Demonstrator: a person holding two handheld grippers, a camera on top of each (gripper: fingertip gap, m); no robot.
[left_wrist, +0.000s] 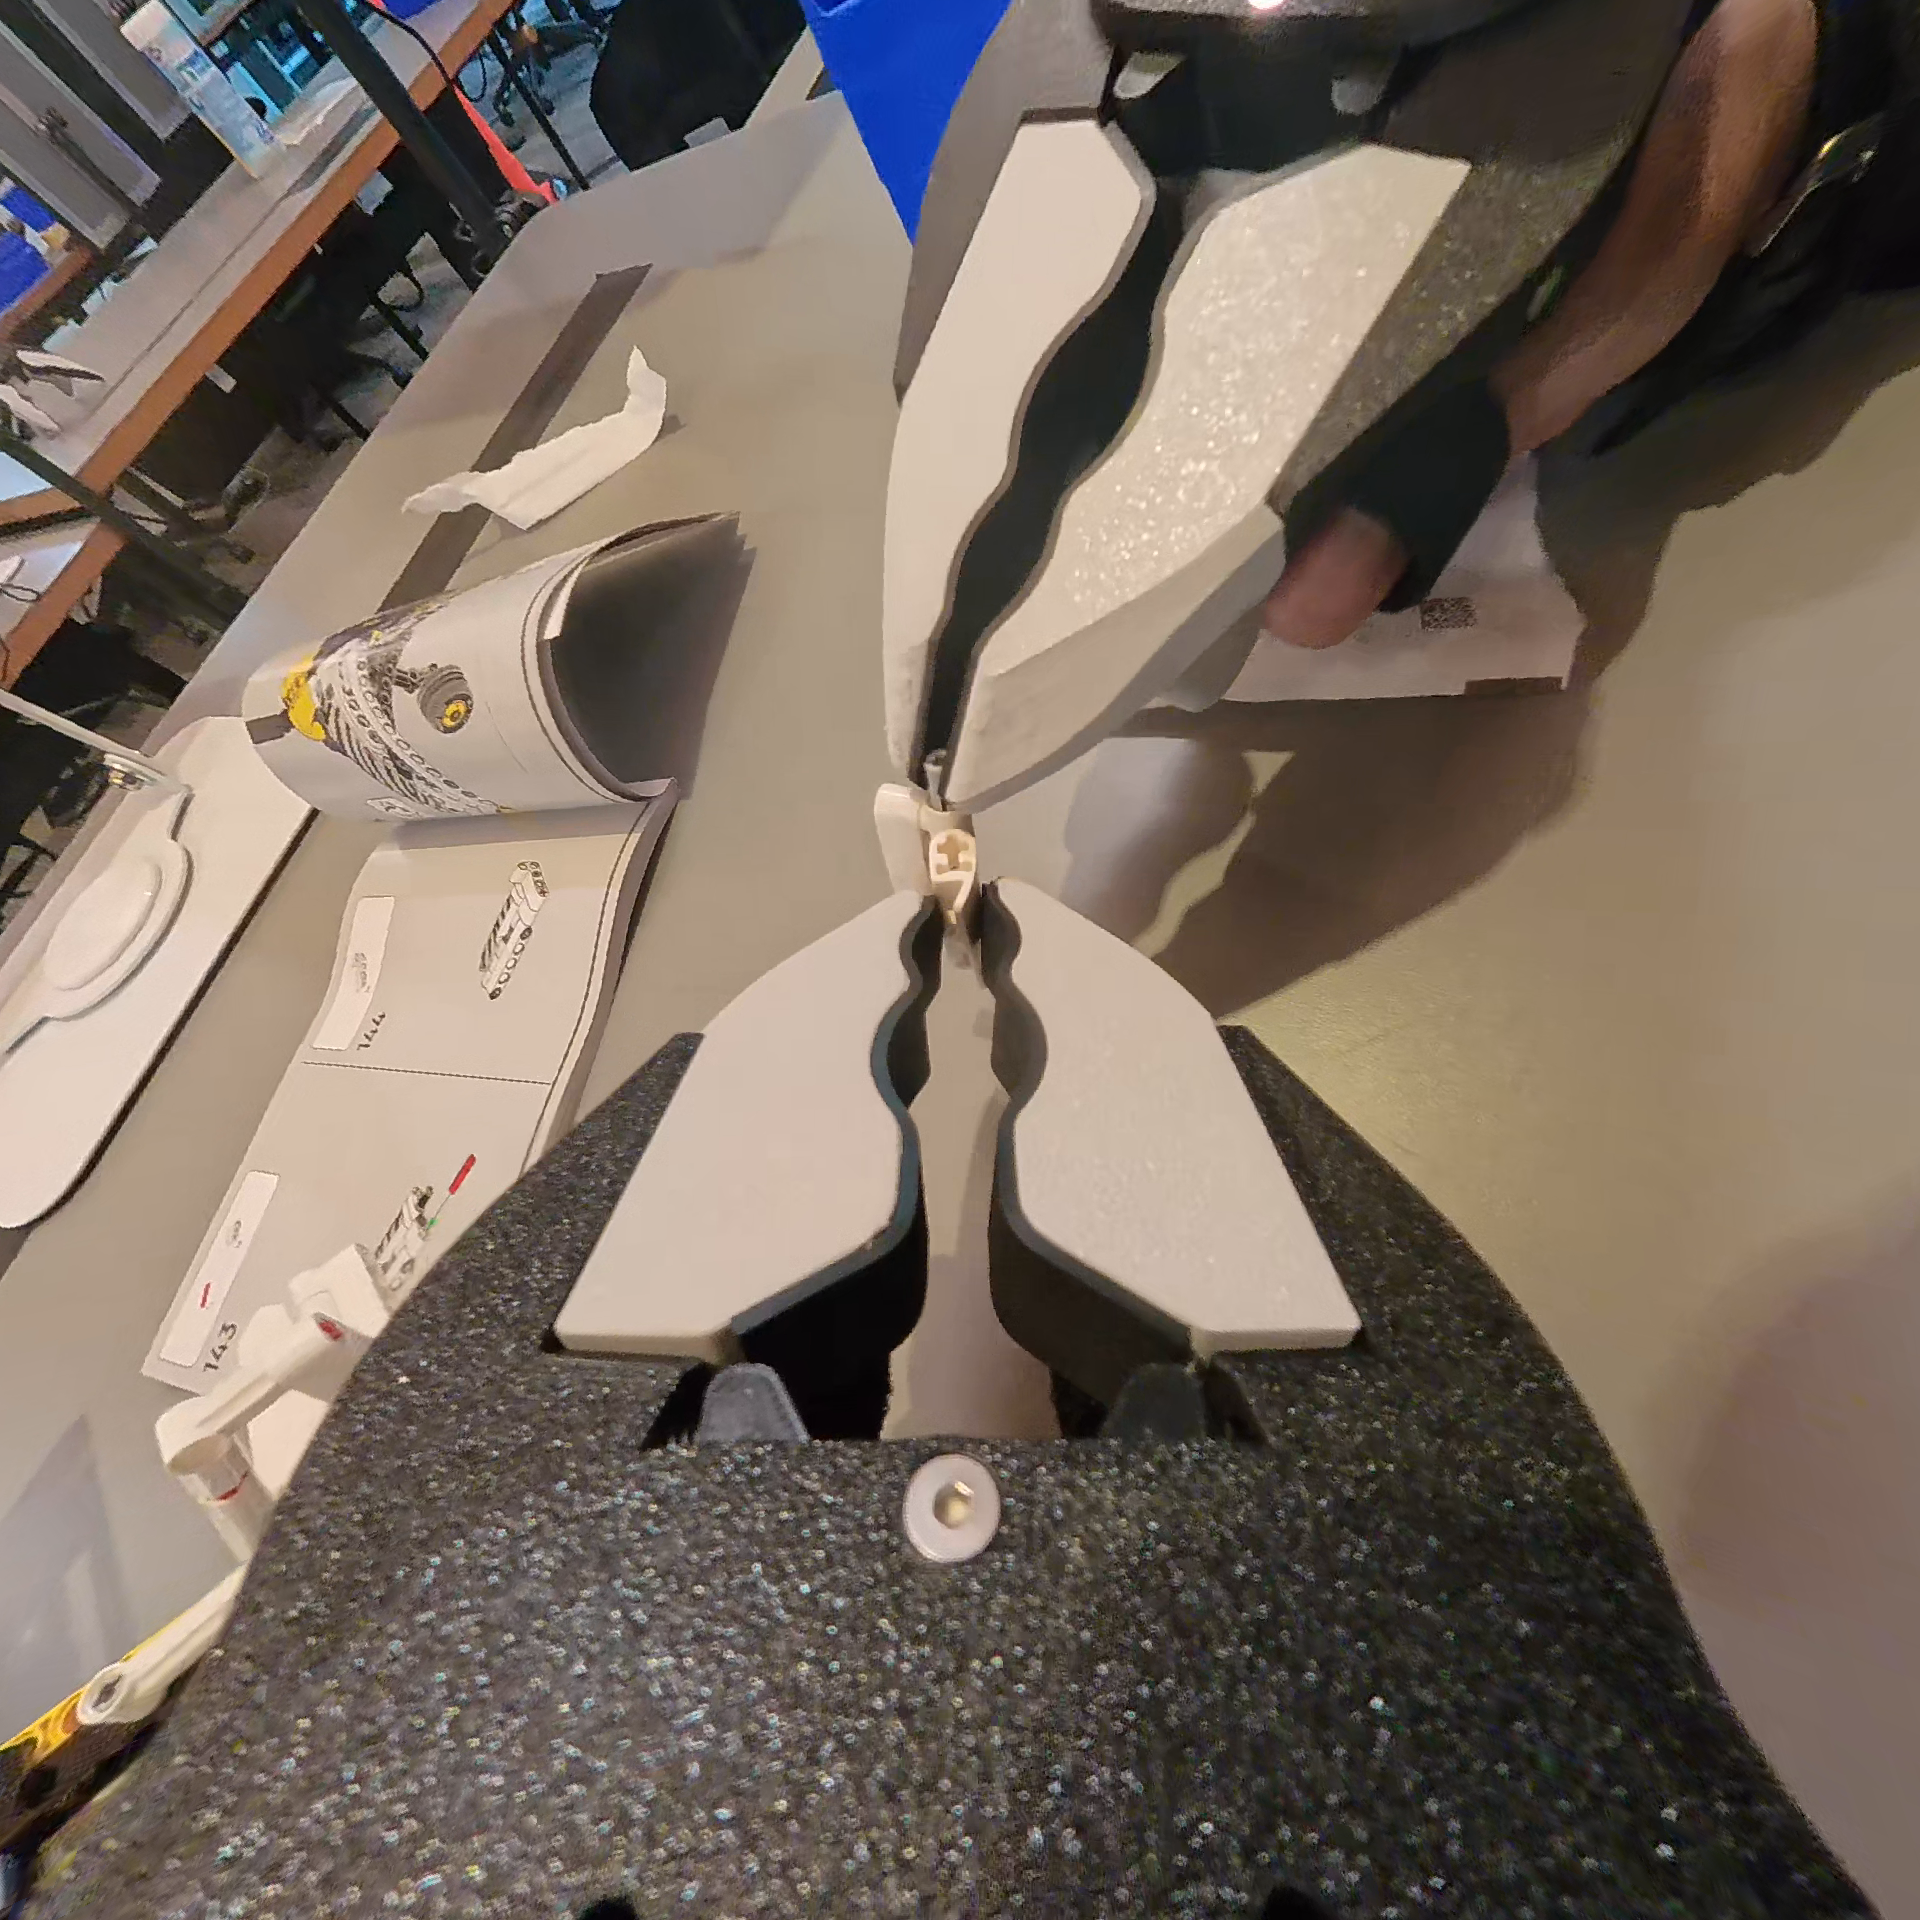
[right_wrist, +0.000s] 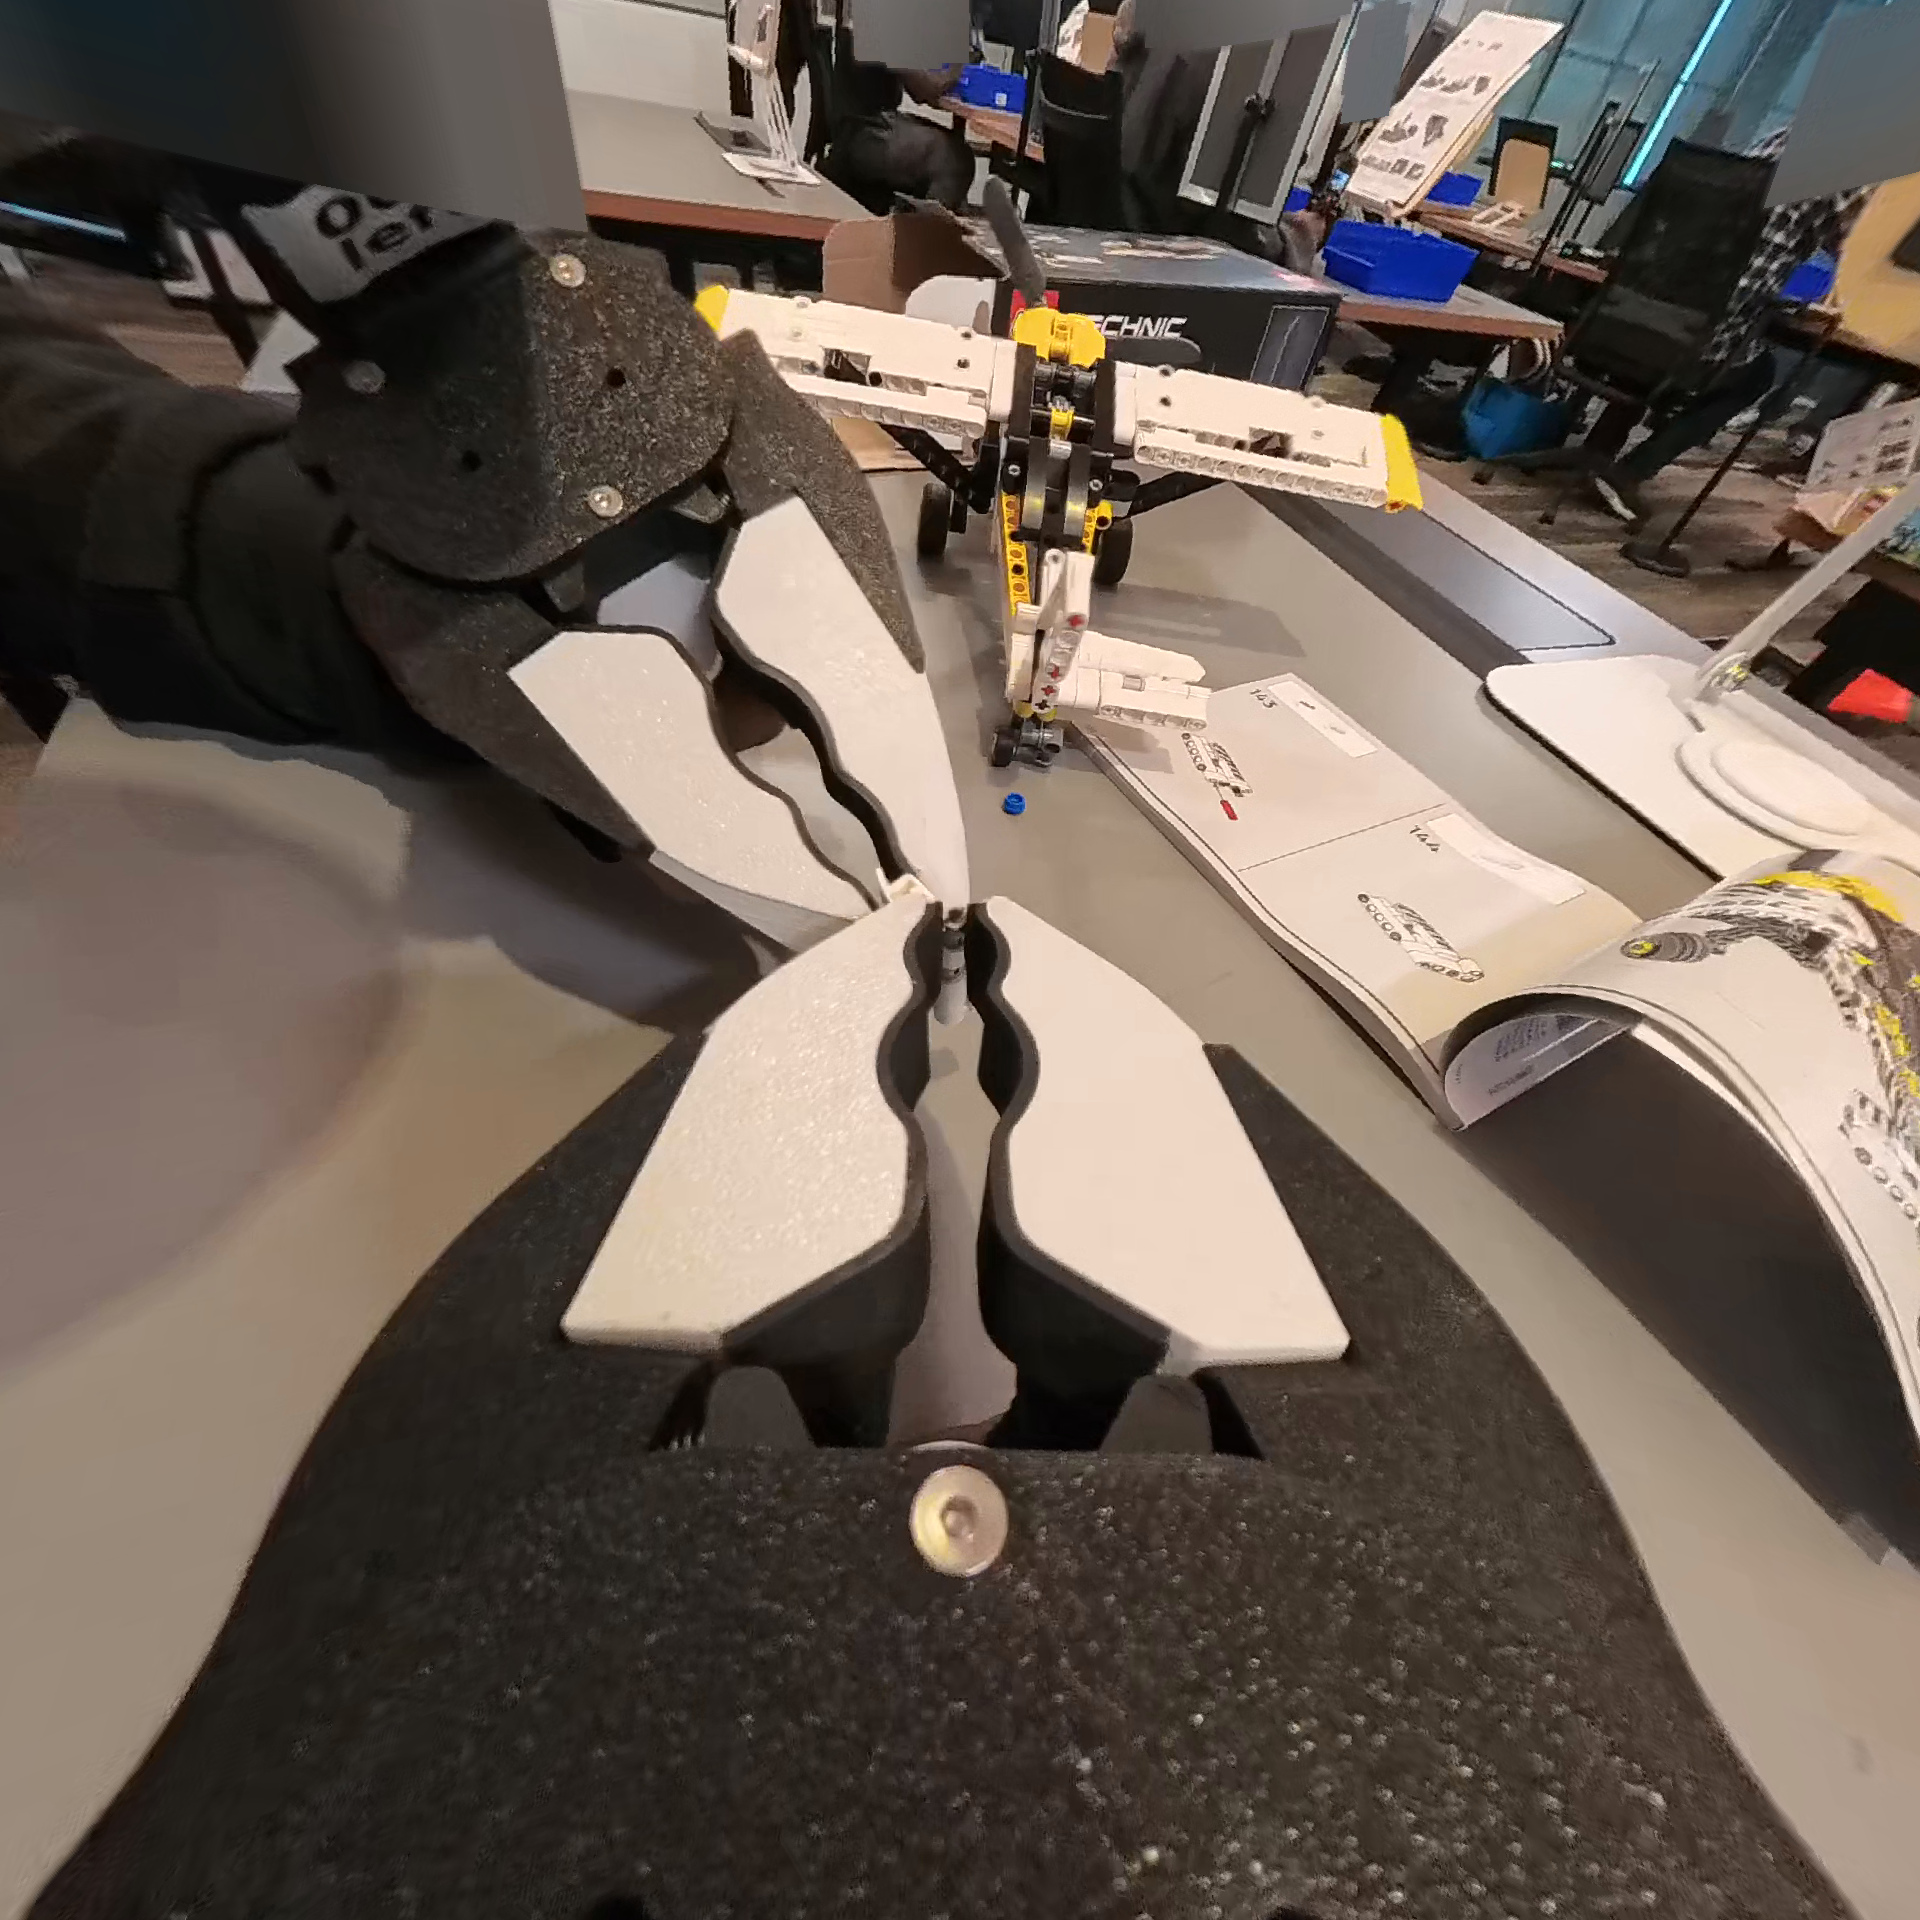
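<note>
My left gripper (left_wrist: 954, 899) is shut on a small white plastic building piece (left_wrist: 948, 854) that sticks out past its tips above the grey table (left_wrist: 1455, 1039). My right gripper (right_wrist: 954, 914) is shut on a thin grey pin (right_wrist: 949, 977) held lengthwise between its pads. The two grippers meet tip to tip. In the left wrist view the right gripper (left_wrist: 935, 774) comes in from above, and the pin's end touches the white piece. In the right wrist view the left gripper (right_wrist: 914, 878) comes in from the upper left with the white piece (right_wrist: 900, 886) at its tips.
An open instruction booklet (right_wrist: 1351, 831) lies to the right, its pages curling up (left_wrist: 447, 997). A white, yellow and black model plane (right_wrist: 1049, 416) stands behind, with a black box (right_wrist: 1174, 322) beyond. A tiny blue piece (right_wrist: 1015, 802) lies on the table, as does a crumpled tissue (left_wrist: 561, 457). Both grippers' tips are close together, under 4 cm apart.
</note>
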